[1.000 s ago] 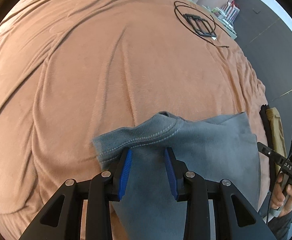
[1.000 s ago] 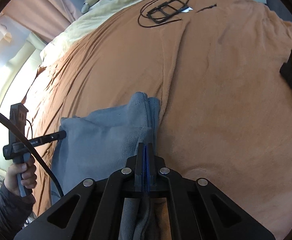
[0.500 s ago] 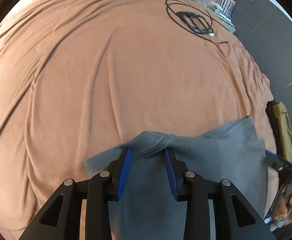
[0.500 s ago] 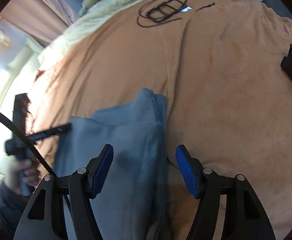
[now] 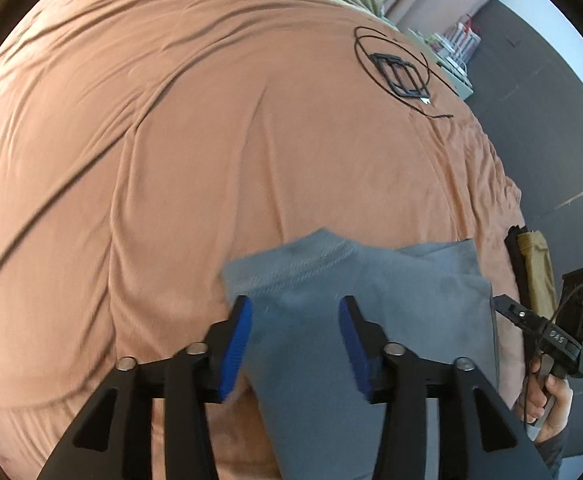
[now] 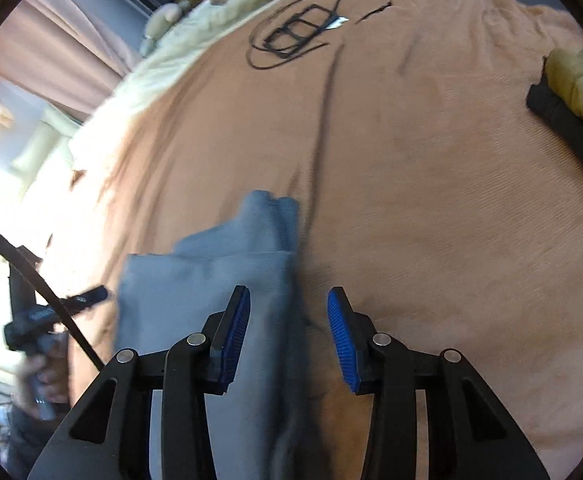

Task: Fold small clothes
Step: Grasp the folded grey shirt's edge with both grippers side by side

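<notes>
While the grey garment [image 5: 331, 320] lies folded on the orange blanket [image 5: 171, 160], your left gripper [image 5: 294, 340] stands with jaws spread wide over its stitched hem, gripping nothing. Your right gripper [image 6: 287, 332] is likewise wide open above the garment's right edge, holding nothing.

Black gripper [image 5: 294, 344] frames, blue ribbed pads [image 5: 235, 344], silver screws [image 5: 196, 347]
</notes>
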`<state>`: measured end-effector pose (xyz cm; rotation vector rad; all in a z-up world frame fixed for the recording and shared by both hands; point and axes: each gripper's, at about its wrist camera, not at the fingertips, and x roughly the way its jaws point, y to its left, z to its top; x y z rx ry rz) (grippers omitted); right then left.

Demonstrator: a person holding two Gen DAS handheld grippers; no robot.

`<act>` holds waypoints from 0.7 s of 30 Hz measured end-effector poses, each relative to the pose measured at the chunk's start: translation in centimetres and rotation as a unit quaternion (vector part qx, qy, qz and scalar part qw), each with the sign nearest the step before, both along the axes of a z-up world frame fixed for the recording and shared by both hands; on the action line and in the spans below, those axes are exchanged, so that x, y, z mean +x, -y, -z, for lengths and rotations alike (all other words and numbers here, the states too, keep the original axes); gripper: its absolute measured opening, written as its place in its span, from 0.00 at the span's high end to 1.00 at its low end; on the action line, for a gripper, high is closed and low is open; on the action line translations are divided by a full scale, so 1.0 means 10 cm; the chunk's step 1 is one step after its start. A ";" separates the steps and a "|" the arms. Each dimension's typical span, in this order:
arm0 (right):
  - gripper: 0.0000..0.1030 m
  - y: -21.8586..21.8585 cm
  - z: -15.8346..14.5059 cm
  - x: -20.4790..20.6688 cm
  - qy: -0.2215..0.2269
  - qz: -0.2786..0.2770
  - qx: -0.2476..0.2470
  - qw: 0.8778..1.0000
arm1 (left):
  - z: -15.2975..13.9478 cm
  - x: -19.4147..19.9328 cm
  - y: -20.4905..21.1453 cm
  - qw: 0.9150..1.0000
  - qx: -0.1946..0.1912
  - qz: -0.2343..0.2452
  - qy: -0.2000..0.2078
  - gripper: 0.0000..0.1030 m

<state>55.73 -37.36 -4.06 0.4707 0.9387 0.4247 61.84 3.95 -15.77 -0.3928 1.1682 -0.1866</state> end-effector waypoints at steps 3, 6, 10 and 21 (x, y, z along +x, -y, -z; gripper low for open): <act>0.63 0.08 0.02 -0.07 -0.007 -0.015 0.012 1.000 | 0.07 -0.11 -0.05 1.000 -0.023 -0.012 -0.010 0.50; 0.63 0.18 0.13 -0.12 -0.022 -0.035 0.032 0.999 | 0.16 -0.19 -0.08 0.999 -0.044 -0.021 -0.021 0.50; 0.63 0.28 0.27 -0.07 -0.042 -0.045 0.046 0.997 | 0.28 -0.27 -0.11 0.997 -0.067 -0.031 -0.039 0.50; 0.63 0.47 0.46 0.30 -0.067 -0.063 0.104 0.990 | 0.44 -0.18 -0.13 0.994 -0.090 -0.031 -0.045 0.50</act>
